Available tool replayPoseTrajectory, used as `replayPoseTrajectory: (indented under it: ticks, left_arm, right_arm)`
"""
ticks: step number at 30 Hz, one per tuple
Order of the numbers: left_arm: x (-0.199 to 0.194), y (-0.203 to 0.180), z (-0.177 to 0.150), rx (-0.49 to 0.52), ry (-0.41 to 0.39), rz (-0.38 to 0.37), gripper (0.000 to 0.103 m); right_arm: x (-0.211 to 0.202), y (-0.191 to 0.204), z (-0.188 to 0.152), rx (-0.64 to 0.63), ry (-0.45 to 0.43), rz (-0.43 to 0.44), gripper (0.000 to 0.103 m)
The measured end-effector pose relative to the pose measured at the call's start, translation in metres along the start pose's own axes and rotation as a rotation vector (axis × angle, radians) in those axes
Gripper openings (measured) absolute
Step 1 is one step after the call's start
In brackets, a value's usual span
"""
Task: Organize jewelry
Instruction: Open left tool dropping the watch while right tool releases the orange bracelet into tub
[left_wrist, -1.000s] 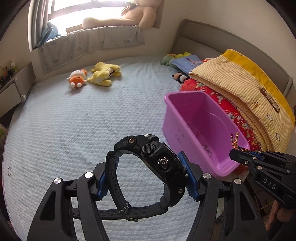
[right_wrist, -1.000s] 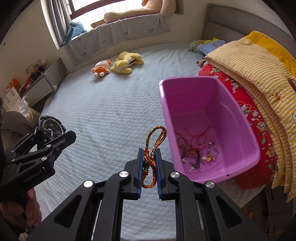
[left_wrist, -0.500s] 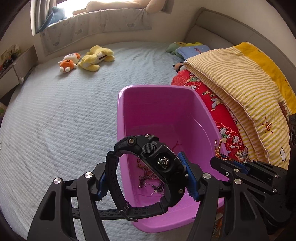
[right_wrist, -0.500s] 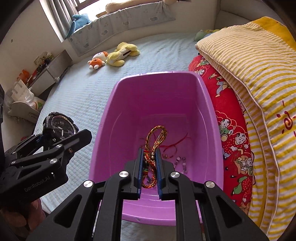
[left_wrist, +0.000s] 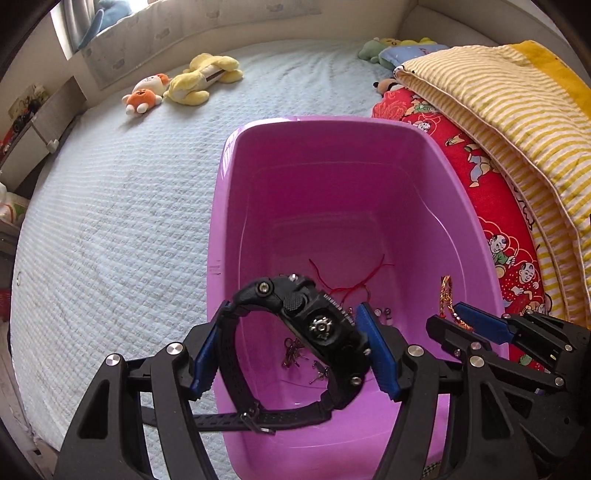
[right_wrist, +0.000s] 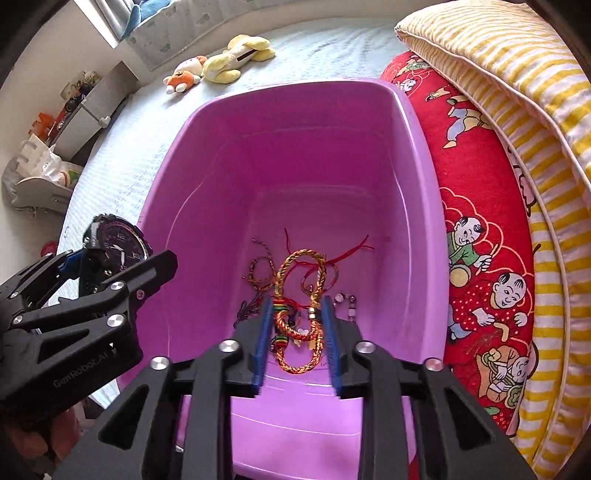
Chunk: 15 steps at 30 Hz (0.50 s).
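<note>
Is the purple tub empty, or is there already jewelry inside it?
Not empty. On the bottom of the purple tub lie red strings, thin bracelets and small beads.

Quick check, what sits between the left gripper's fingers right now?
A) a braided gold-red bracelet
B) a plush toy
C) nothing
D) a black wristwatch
D: the black wristwatch sits between the blue pads of the left gripper, over the purple bin; the braided bracelet is at the right gripper.
</note>
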<state>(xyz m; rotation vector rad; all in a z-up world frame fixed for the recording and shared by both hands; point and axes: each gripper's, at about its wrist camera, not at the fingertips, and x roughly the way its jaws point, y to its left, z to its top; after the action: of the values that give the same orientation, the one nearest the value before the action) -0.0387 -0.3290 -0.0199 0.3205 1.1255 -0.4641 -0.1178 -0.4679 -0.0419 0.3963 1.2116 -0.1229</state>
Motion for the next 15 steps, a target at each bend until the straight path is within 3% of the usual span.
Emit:
replayPoseTrajectory:
  ticks: [1, 2, 11, 15]
  left_arm:
    - [-0.003, 0.0, 0.002, -0.002, -0.01, 0.005, 0.074]
    - [-0.005, 0.0, 0.004, -0.004, -0.02, 0.008, 0.083]
    - [-0.018, 0.008, 0.014, -0.021, 0.023, 0.01, 0.094]
    - [-0.028, 0.011, 0.015, -0.018, 0.046, 0.002, 0.094]
  right_arm:
    - [0.0, -0.001, 0.001, 0.004, 0.008, -0.004, 0.053]
    - [-0.002, -0.002, 0.003, 0.008, 0.011, 0.0, 0.058]
    - [-0.015, -0.011, 0.008, 0.051, 0.063, -0.044, 0.065]
    - [-0.027, -0.009, 0.003, 0.049, 0.091, -0.05, 0.069]
